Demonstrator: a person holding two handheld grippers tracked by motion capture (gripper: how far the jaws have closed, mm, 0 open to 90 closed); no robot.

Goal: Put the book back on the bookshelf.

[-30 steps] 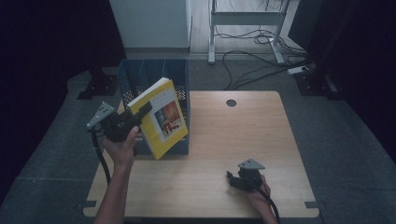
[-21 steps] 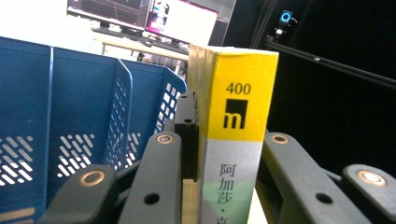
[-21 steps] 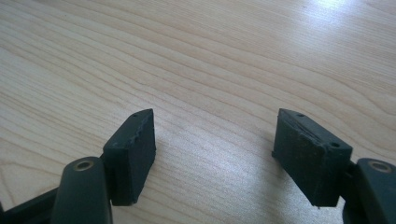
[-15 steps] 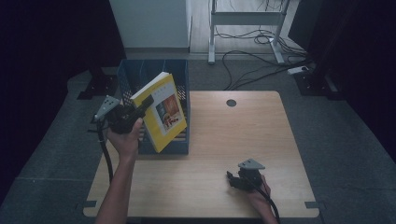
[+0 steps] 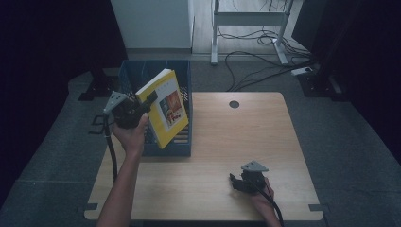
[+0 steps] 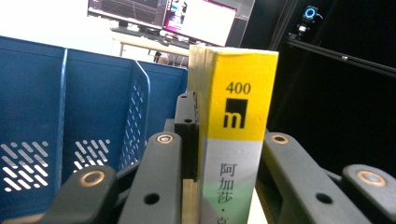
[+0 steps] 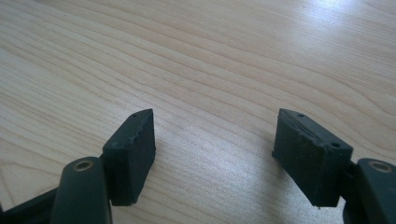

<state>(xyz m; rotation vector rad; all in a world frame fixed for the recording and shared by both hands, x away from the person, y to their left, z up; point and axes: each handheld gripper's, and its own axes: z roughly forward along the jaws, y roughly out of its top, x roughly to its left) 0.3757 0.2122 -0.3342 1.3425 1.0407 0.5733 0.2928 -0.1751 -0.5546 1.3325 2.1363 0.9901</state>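
left gripper (image 5: 150, 100): jaws clamped on the yellow book (image 5: 166, 109), held up in the person's left hand (image 5: 131, 133) at the table's left edge
yellow book: tilted in the air over the blue file rack (image 5: 185, 82), spine uppermost, cover with a picture facing the table's right side; lower corner down near the rack's front wall
book against jaws: in the left gripper view the spine (image 6: 233, 135) stands upright between the two black jaws — one pad pressed flat to the page side at its left, the other arm tight against the cover side at its right
spine marks: yellow upper band with "400" and a black square logo, grey lower band with printed characters
blue file rack: on the table's far left corner, upright dividers, slotted walls; rises behind the book in the left gripper view
right gripper (image 5: 236, 183): jaws spread apart, nothing between them — resting low at the table's near right, in the person's right hand (image 5: 261, 194)
wooden table (image 5: 246, 137): bare grain runs under the right gripper's open pads (image 7: 133, 154)
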